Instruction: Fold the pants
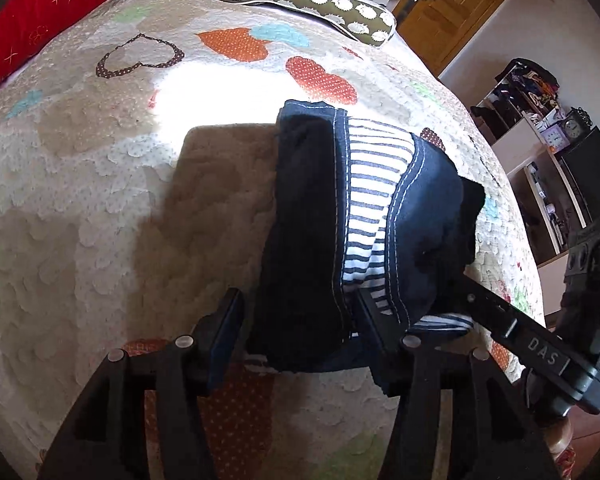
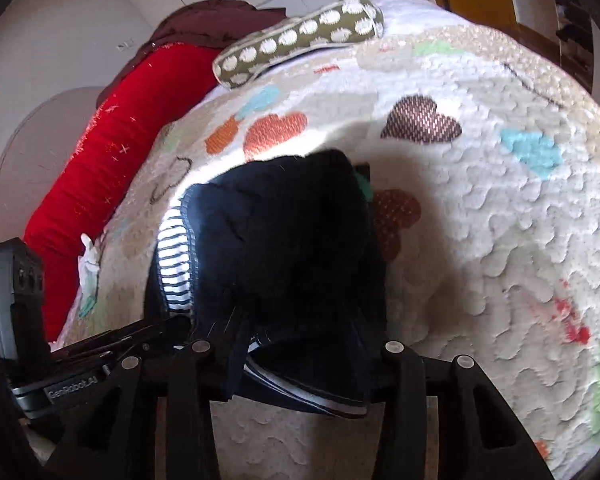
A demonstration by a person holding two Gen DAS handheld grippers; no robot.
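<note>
The left gripper (image 1: 296,332) stands half spread with the dark pants (image 1: 364,216) bunched between its fingers; whether the pads press cannot be told. The right gripper (image 2: 300,356) likewise straddles the bundle. The pants hang just over the quilted bed (image 1: 100,200), striped lining showing. They look soft, light and floppy; the stitched waistband edge seems the firmest hold.

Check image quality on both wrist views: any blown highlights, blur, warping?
Left wrist: sunlight blows out a patch of the quilt beyond the pants, hard shadow beside it, strong fisheye bulge. Right wrist: pants nearly black, detail lost, slight smear along their edges; quilt texture sharp.
</note>
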